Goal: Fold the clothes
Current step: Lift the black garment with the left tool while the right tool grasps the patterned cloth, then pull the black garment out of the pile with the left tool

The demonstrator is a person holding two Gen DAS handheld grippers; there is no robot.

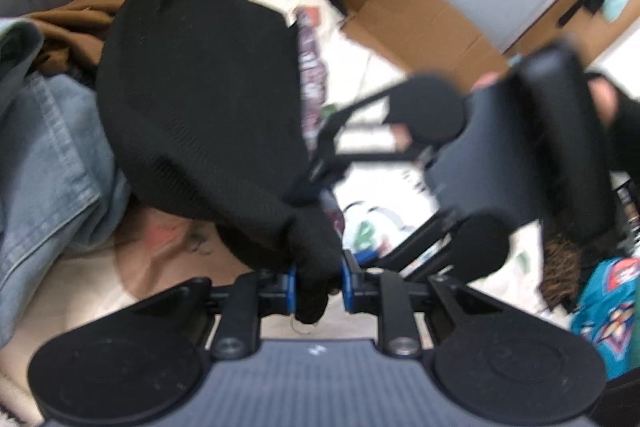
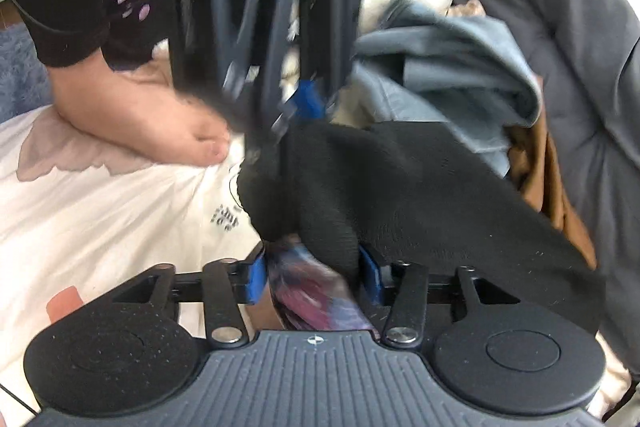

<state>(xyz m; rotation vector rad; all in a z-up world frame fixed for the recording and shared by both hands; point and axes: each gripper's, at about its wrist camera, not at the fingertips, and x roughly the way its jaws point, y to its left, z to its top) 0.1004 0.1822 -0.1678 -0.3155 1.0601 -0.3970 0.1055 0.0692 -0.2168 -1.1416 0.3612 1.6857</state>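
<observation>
Left wrist view: one black knit garment (image 1: 200, 99) hangs from the left gripper (image 1: 318, 285), whose two blue-padded jaws are clamped on a bunched corner of it. The cloth spreads up and away from the jaws over a cream printed bedsheet (image 1: 360, 71). Left of the jaws lies one pair of blue jeans (image 1: 52, 155), with one brown garment (image 1: 76, 27) beyond it. Ahead and to the right of the jaws is the right gripper (image 1: 316, 187), seen blurred from its side, its tip meeting the same black cloth. Farther right is one flattened cardboard box (image 1: 404, 11); nothing shows inside it.

Right wrist view: the right gripper (image 2: 316, 273) has its two blue pads closed on the black knit garment (image 2: 420, 195) together with a strip of purple patterned fabric (image 2: 316, 299). Straight ahead of the jaws the left gripper (image 2: 280, 27) comes down, blurred, onto the same cloth. To the left of the jaws one bare foot (image 2: 152, 119) rests on the sheet. To the right lie one grey-blue garment (image 2: 460, 67) and the brown one.
</observation>
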